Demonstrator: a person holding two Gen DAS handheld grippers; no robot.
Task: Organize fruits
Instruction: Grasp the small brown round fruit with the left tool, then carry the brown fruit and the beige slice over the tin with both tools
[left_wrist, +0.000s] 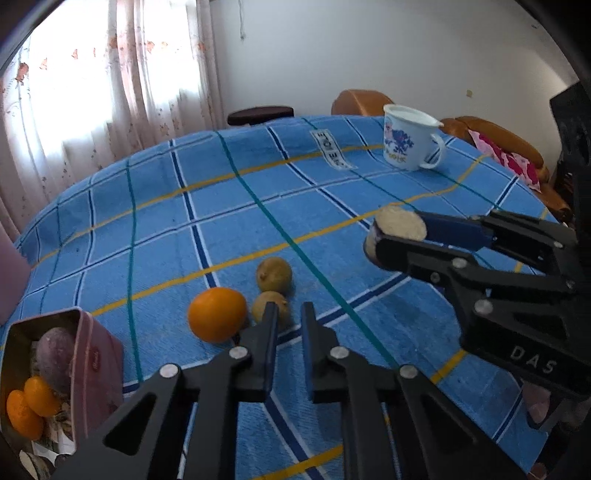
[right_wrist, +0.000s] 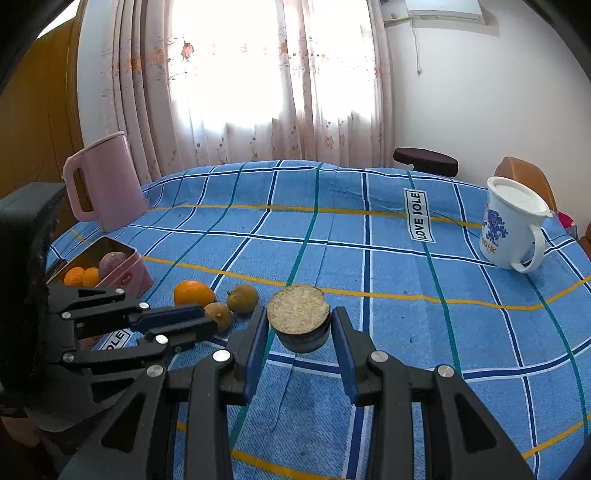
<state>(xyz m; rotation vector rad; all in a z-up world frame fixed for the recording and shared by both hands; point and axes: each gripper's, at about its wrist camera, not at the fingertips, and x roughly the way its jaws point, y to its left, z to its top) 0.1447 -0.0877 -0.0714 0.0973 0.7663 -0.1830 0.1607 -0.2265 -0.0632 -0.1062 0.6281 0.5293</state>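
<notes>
Meanwhile right gripper (right_wrist: 299, 325) jaws clamp a grainy-topped round piece (right_wrist: 298, 309); left gripper (left_wrist: 289, 321) jaws clenched, empty.

You are working in a lived-in home room, not a lab or shop. At your twelve o'clock, sheer floral curtains (right_wrist: 258, 81) cover a bright window. A table under a blue plaid cloth (right_wrist: 369, 258) fills the view, with a pink kettle (right_wrist: 107, 181) at ten o'clock and a printed white mug (right_wrist: 513, 229) at two o'clock. Beyond it stand a dark round stool (right_wrist: 424, 160) and a tan leather sofa (left_wrist: 491, 136) with a pink patterned cushion (left_wrist: 506, 158) against a plain white wall (right_wrist: 480, 92).
</notes>
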